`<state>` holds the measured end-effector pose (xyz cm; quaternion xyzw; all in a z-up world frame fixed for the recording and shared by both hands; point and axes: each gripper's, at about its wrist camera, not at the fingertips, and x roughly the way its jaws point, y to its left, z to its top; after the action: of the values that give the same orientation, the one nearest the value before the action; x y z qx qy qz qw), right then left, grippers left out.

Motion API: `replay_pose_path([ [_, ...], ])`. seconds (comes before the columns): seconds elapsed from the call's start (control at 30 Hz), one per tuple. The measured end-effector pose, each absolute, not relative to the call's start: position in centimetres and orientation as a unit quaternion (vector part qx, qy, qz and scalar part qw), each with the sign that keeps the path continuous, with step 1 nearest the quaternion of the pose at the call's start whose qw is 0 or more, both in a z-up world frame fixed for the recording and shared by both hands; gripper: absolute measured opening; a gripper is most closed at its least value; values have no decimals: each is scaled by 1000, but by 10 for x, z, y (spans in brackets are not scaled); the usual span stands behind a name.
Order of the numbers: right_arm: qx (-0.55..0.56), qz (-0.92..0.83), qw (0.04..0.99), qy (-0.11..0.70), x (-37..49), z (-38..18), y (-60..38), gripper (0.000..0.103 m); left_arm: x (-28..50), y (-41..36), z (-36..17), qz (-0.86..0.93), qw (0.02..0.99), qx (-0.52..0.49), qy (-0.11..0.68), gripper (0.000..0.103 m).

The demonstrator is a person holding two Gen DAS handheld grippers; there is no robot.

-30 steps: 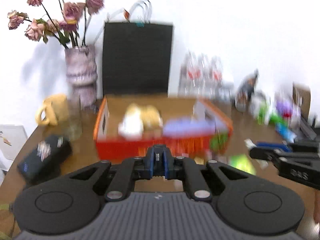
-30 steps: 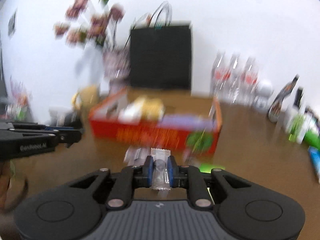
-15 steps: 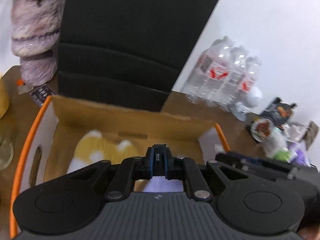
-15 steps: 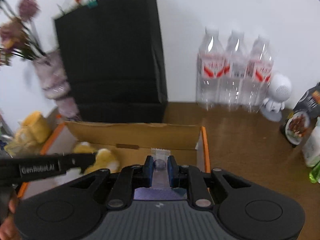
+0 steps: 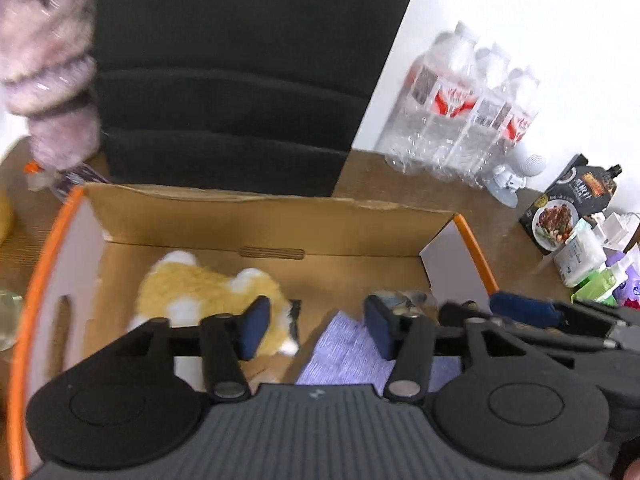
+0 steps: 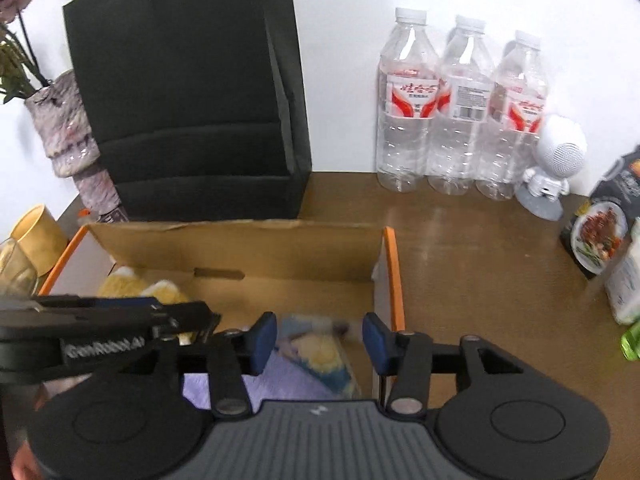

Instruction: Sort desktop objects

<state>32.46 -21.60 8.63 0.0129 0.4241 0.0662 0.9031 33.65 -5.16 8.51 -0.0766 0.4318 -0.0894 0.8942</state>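
An orange-rimmed cardboard box [image 5: 260, 216] [image 6: 240, 248] holds a yellow plush toy [image 5: 200, 292] [image 6: 132, 286] and a purple pack [image 5: 344, 356] [image 6: 280, 380]. My left gripper [image 5: 316, 320] hangs over the box, its jaws opening, with nothing pressed between them. A small clear shiny thing [image 5: 400, 300] is blurred by its right fingertip. My right gripper [image 6: 320, 336] is also over the box, at its right end, and its jaws are opening. A blurred small packet [image 6: 316, 348] lies loose below them on the purple pack. Each gripper shows in the other's view, side by side.
A tall black paper bag [image 6: 188, 92] stands right behind the box. To its right are three water bottles [image 6: 460, 112], a white figurine [image 6: 556, 160] and a dark food pouch [image 6: 604, 232]. A vase [image 6: 68, 136], a yellow mug [image 6: 38, 232] and a glass [image 6: 14, 264] stand at the left.
Both grippers travelled forward to above the box, then went from shut to open. The clear packet that the right gripper held has left its pads.
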Motion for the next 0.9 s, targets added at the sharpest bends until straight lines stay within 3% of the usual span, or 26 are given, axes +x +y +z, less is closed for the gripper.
replay_pose_path([
  [0.17, 22, 60, 917, 393, 251, 111, -214, 59, 264, -38, 118, -47, 918, -52, 390, 84],
  [0.27, 35, 66, 930, 361, 184, 116, -210, 75, 200, -36, 125, -41, 935, -20, 351, 99],
  [0.53, 52, 95, 944, 312, 22, 68, -210, 83, 21, -22, 85, -19, 963, -4, 269, 103],
  [0.9, 31, 101, 939, 328, -29, 11, -209, 84, -27, -16, 30, -46, 949, -10, 312, 103],
])
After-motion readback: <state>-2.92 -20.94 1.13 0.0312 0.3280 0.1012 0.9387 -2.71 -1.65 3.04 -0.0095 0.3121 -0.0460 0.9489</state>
